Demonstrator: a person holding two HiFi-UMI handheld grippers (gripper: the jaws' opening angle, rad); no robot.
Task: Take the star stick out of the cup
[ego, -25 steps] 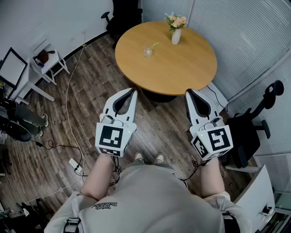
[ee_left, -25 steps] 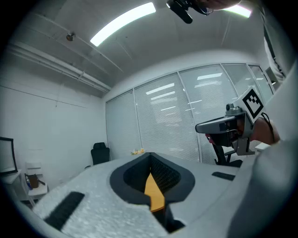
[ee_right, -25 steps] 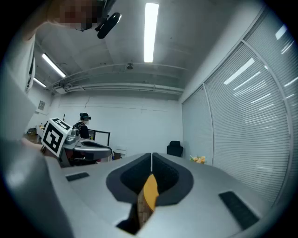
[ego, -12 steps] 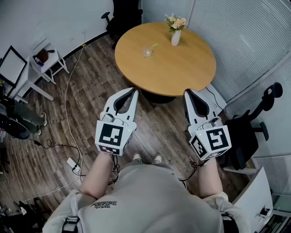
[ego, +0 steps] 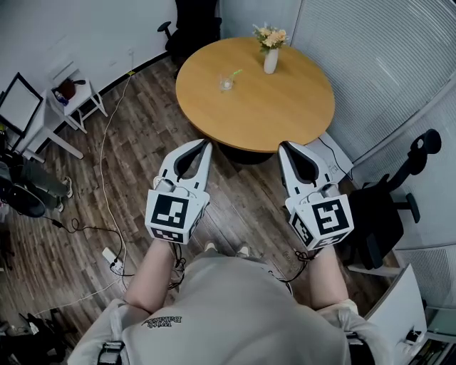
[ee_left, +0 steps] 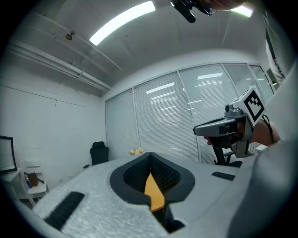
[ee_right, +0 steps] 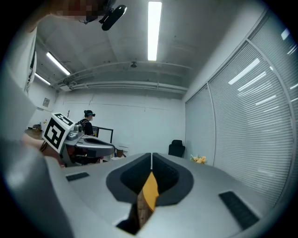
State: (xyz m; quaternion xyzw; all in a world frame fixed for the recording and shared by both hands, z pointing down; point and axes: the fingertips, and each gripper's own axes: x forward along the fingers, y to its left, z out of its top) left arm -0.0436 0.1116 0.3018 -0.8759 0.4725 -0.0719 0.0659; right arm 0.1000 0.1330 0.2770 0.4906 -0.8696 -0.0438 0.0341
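Note:
A small clear cup [ego: 226, 83] stands on the round wooden table [ego: 271, 114], with a green star stick [ego: 236, 73] leaning out of it. Both grippers hang over the wood floor short of the table's near edge, well apart from the cup. In the head view my left gripper [ego: 207, 142] points at the table with its jaws together and empty. My right gripper [ego: 283, 145] is likewise shut on nothing. In the left gripper view the left gripper [ee_left: 150, 155] shows its jaws meeting at the tips. The right gripper [ee_right: 151, 155] shows the same in its own view.
A white vase of flowers [ego: 270, 60] stands at the table's far side. A black office chair [ego: 395, 196] is at the right, another [ego: 191, 21] beyond the table. A white side table [ego: 71, 96], floor cables [ego: 105, 171] and a power strip [ego: 114, 258] lie left.
Both grippers have drifted a little forward and left toward the table. Their jaws have stayed together, and the cup has not moved.

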